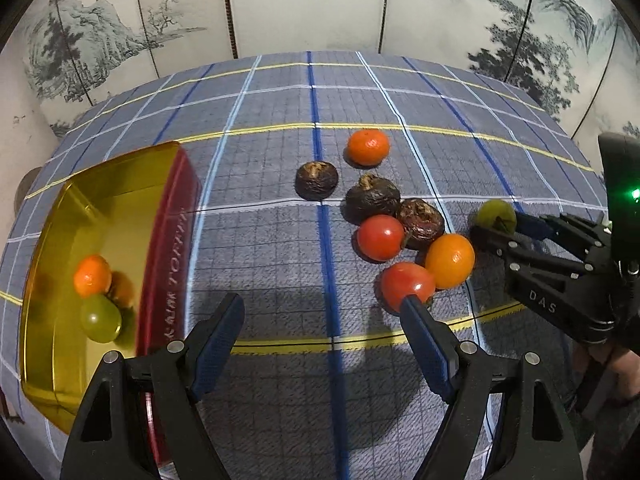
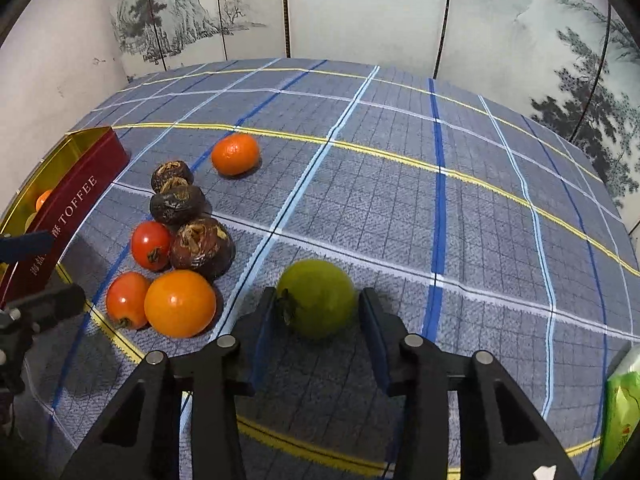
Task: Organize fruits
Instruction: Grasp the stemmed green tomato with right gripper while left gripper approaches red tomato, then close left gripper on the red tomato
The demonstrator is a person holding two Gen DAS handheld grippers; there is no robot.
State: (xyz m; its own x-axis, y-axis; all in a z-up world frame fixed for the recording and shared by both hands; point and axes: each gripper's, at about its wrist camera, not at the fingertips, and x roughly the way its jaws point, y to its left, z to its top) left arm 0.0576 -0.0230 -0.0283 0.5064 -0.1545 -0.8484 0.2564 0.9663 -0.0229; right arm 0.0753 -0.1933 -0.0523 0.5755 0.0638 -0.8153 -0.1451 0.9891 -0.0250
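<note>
A red and gold toffee tin (image 1: 168,248) lies open at the left and holds a small orange (image 1: 92,275) and a green fruit (image 1: 100,318). On the checked cloth lie two red tomatoes (image 1: 380,237), two oranges (image 1: 450,261) and three dark wrinkled fruits (image 1: 372,198). My left gripper (image 1: 322,308) is open and empty, just left of the nearest tomato (image 1: 406,285). My right gripper (image 2: 316,300) has its jaws around a green tomato (image 2: 316,298) on the cloth; the pads look close to its sides, with a slight gap on the right. The right gripper also shows in the left wrist view (image 1: 500,224).
A painted folding screen (image 1: 320,4) stands behind the table. A green packet (image 2: 622,404) lies at the right edge of the right wrist view. The tin also shows at the left there (image 2: 68,216). The far orange (image 2: 235,154) sits apart from the cluster.
</note>
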